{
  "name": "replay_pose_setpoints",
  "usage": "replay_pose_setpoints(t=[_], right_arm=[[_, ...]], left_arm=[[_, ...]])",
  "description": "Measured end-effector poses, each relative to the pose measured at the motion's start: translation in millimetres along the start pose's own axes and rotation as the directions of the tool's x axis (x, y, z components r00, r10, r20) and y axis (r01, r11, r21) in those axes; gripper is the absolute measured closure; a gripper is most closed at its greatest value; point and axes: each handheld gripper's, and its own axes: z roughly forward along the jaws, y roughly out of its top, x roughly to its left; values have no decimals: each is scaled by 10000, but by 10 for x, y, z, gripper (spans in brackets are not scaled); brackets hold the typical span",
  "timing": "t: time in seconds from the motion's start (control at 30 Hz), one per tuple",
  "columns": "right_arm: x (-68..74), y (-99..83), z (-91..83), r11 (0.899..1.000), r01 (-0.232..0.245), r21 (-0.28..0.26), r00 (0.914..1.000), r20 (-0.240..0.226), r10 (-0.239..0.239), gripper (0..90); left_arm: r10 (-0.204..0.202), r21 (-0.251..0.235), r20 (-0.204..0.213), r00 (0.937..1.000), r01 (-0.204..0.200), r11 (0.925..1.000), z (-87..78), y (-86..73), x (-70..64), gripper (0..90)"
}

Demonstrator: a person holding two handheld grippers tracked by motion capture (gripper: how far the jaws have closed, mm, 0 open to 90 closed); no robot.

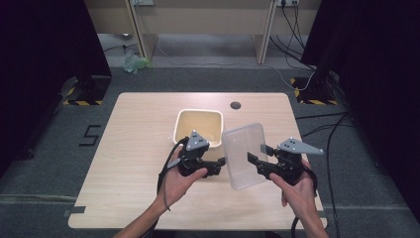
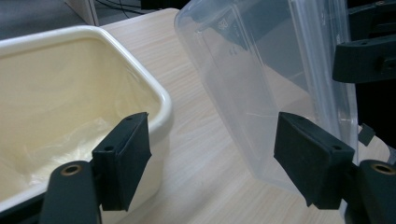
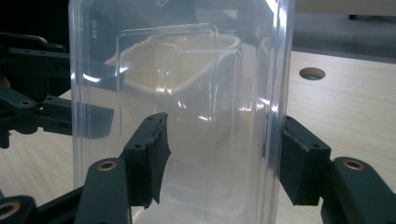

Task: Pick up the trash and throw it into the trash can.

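High view: right gripper [image 1: 253, 159] pinches the clear lid [image 1: 243, 154], held tilted above the table [image 1: 138, 148], just beside the cream tub [image 1: 199, 128]. Left gripper [image 1: 218, 166] sits at the lid's left edge.

Left gripper view: jaws spread, nothing between them; tub on one side, lid on the other.

Right gripper view: one jaw in front of the lid, one behind its rim, clamped.

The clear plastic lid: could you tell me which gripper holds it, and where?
The right gripper holds the clear lid by its right long edge.
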Motion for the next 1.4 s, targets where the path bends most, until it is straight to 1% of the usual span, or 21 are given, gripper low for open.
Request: replay_pose_setpoints(t=[0.17,0.23,0.27,0.3,0.37,0.4,0.43,0.47,0.5,0.6,0.7,0.77,0.9,0.97,1.0,1.1,1.13,1.2,1.27,1.3,1.4], right_arm=[[26,147,51,9999,105,-94,9999,14,-105,413],[50,225,90,9998,195,-107,9998,14,-195,414],[68,284,125,9997,248,-92,9997,-1,-248,414],[79,316,150,9995,294,-106,9996,-44,-294,417],[92,350,173,9995,302,-105,9995,-86,-303,421],[116,417,228,9992,375,-126,9992,-147,-376,422],[116,417,228,9992,375,-126,9992,-147,-376,422],[145,483,287,9992,360,-143,9991,-220,-363,422],[145,483,287,9992,360,-143,9991,-220,-363,422],[188,610,403,9990,417,-136,9984,-364,-422,421],[207,670,458,9991,411,-98,9984,-394,-415,421],[223,755,549,9991,403,-105,9984,-393,-407,421],[232,836,637,9992,407,-58,9983,-404,-409,421],[234,909,728,9995,327,-53,9982,-507,-329,419],[234,909,728,9995,327,-53,9982,-507,-329,419],[242,971,835,9996,269,-42,9975,-645,-271,417],[250,1006,909,9996,262,-55,9971,-720,-266,416],[255,1020,946,9996,259,-66,9969,-742,-264,415],[268,1052,1060,9996,269,-104,9964,-796,-276,412],[268,1052,1060,9996,269,-104,9964,-796,-276,412],[295,1079,1149,9985,524,-127,9958,-747,-532,408]], left_arm=[[-121,-29,-98,9999,121,9999,-61,102,102,264],[-226,-66,-107,9997,225,9997,-90,131,150,264],[-364,-90,-96,9993,363,9993,-126,159,213,264],[-364,-90,-96,9993,363,9993,-126,159,213,264],[-473,-153,-187,9987,470,9988,-164,181,271,264],[-501,-174,-233,9985,497,9986,-187,194,300,265],[-524,-226,-302,9982,518,9984,-211,209,329,265],[-554,-273,-382,9977,544,9981,-237,224,355,268],[-575,-303,-448,9973,562,9980,-260,239,382,268],[-659,-349,-630,9958,637,9974,-314,281,468,269],[-736,-329,-742,9945,713,9969,-349,331,562,269],[-820,-288,-768,9937,800,9964,-359,363,628,270],[-1061,-273,-809,9911,1042,9942,-372,405,751,271],[-1157,-338,-968,9886,1129,9930,-397,428,822,277],[-1157,-338,-968,9886,1129,9930,-397,428,822,281],[-1366,-368,-1055,9850,1334,9904,-419,440,916,281],[-1485,-379,-1135,9824,1451,9887,-427,439,976,281],[-1508,-374,-1185,9814,1474,9884,-431,438,1005,283],[-1623,-414,-1271,9785,1582,9865,-433,430,1064,283],[-1678,-392,-1298,9772,1640,9857,-433,425,1092,283],[-1731,-316,-1367,9754,1703,9849,-430,408,1157,287]])
